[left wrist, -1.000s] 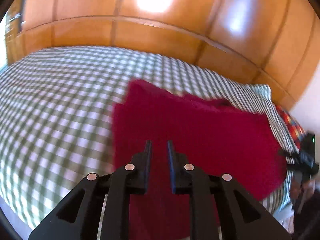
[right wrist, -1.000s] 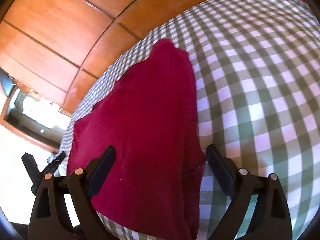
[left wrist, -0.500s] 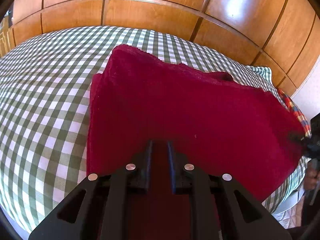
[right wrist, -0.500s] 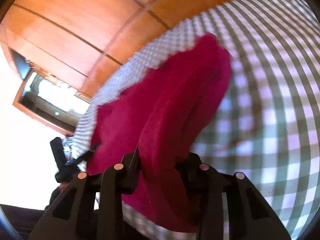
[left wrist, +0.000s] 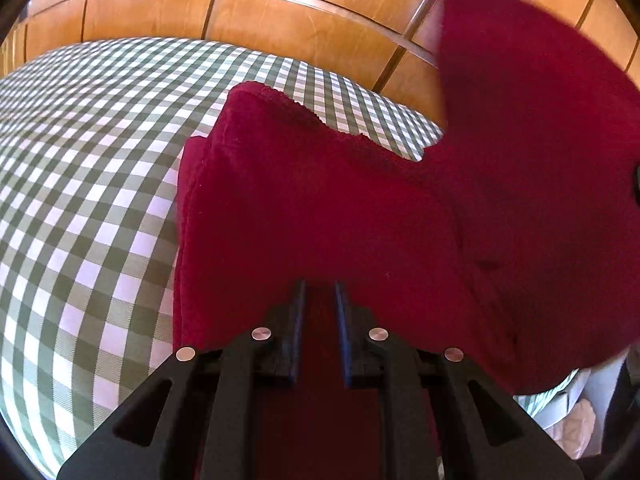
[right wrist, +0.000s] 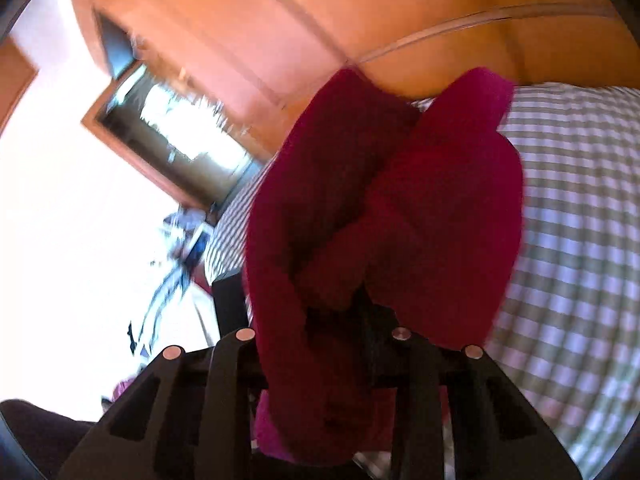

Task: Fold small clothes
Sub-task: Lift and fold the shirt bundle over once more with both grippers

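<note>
A dark red knitted garment (left wrist: pixel 320 200) lies on the green-and-white checked bedsheet (left wrist: pixel 80 168). My left gripper (left wrist: pixel 319 294) is low over its near edge, shut on the red fabric that runs between the two fingers. The garment's right part (left wrist: pixel 540 88) is lifted into the air and curls over toward the middle. In the right wrist view my right gripper (right wrist: pixel 336 314) carries that bunched red garment (right wrist: pixel 380 200). Its jaws are closing with the cloth pinched between them. Cloth drapes over and hides its fingertips.
A wood-panelled wall (left wrist: pixel 280 20) rises directly behind the bed. The sheet (right wrist: pixel 580 240) spreads wide on the left of the left wrist view. A framed opening (right wrist: pixel 168 140) shows in the right wrist view. White items (left wrist: pixel 576 428) lie beyond the bed's right edge.
My right gripper went from wide open around the garment's edge to closed on it, then swung up and across with the cloth. The left gripper kept its hold and sank slightly.
</note>
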The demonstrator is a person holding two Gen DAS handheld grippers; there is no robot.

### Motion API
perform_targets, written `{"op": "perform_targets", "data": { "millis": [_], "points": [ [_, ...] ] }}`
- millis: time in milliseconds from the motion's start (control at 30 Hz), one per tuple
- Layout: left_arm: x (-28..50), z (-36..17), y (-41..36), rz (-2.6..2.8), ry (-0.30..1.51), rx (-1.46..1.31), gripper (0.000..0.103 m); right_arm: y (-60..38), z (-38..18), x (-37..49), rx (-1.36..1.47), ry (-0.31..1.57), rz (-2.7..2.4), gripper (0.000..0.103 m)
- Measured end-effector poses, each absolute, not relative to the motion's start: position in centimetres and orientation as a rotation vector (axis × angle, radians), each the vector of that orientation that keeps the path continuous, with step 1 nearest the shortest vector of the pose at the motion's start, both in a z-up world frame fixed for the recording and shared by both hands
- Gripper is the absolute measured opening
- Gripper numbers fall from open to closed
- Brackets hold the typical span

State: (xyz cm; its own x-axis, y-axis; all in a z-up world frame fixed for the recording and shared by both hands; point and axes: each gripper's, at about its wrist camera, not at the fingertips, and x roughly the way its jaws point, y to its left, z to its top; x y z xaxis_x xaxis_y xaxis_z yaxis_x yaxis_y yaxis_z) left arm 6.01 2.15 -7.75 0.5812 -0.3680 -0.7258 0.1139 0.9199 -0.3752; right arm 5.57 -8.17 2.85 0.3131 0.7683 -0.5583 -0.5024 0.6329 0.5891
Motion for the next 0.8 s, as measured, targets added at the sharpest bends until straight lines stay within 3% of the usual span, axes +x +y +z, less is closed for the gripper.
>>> {"op": "perform_targets", "data": {
  "millis": [300, 367, 400, 433, 633, 800],
  "points": [
    [4.0, -6.6, 6.4, -0.323, 0.926, -0.416, 0.013, 0.5, -2.2, 8.0, 0.13, 1.053, 0.842, 0.028],
    [3.0, -6.2, 8.1, -0.311, 0.914, -0.44, 0.013, 0.9, -2.2, 7.8, 0.157, 1.033, 0.879, 0.043],
    [2.7, -5.9, 8.7, -0.306, 0.909, -0.446, 0.013, 0.7, -2.1, 8.1, 0.184, 1.019, 0.904, 0.064],
    [2.3, -5.7, 9.5, -0.301, 0.902, -0.457, 0.013, 0.5, -1.8, 7.8, 0.204, 1.001, 0.922, 0.074],
    [0.1, -3.9, 13.0, -0.255, 0.841, -0.572, 0.013, -4.4, -0.6, 5.6, 0.225, 0.906, 0.901, 0.076],
    [-0.8, -1.0, 13.7, -0.355, 0.765, -0.697, 0.045, -7.7, -2.7, 2.6, 0.094, 0.905, 0.748, 0.076]
  ]
}}
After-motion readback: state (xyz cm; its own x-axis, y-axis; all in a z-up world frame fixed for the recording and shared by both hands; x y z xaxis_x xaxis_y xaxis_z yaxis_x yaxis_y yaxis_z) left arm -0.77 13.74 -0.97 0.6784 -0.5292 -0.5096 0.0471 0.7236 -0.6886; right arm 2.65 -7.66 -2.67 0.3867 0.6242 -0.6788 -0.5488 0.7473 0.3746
